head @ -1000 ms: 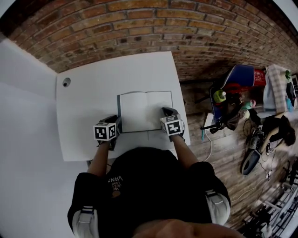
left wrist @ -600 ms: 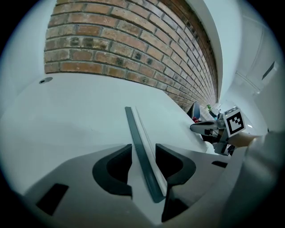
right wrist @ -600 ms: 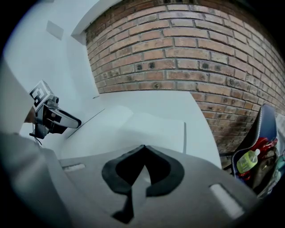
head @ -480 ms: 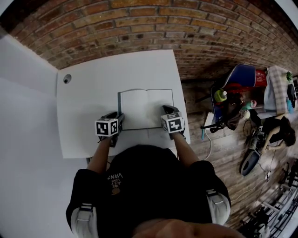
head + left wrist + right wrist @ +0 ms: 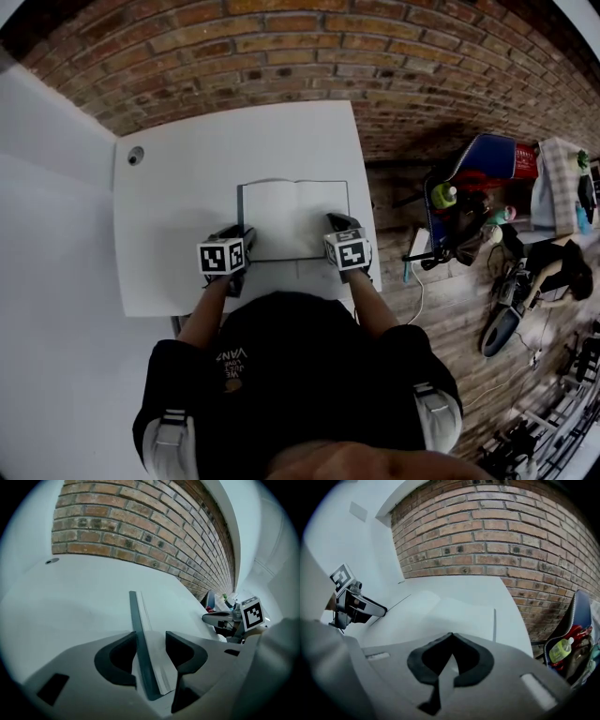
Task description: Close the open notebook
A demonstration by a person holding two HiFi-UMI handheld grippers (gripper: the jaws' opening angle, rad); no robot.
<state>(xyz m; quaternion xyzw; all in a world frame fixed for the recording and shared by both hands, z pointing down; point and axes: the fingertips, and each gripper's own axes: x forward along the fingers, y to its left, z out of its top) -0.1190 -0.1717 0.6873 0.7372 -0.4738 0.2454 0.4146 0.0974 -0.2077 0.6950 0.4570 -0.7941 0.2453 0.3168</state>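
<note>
— What is the left claw (image 5: 151,635) doing?

— It is open. Its two jaws sit one on each side of the dark left edge of the notebook (image 5: 142,641). The white pages are just to the right of that edge. The claw is not squeezing it.

— And the right claw (image 5: 450,638)?

— That one is pinched. Its tips meet, and a thin white strip, like a page of the notebook, is caught between the jaws.

— Where is the notebook?

— It lies open and flat on the white surface (image 5: 178,197), at the person's 12 o'clock. Both pages look blank. The left claw is at the notebook's 7 o'clock corner. The right claw is at its 5 o'clock corner.

— Is anything else on the surface?

— A small round hole (image 5: 136,157) sits at the notebook's 10 o'clock, well apart from it, near a corner.

— What is past the surface?

— A brick wall (image 5: 300,56) runs along at 12 o'clock. At 3 o'clock, over the wooden floor (image 5: 441,309), a green bottle (image 5: 442,194) sits by a blue chair (image 5: 487,155), well apart from the notebook.
</note>
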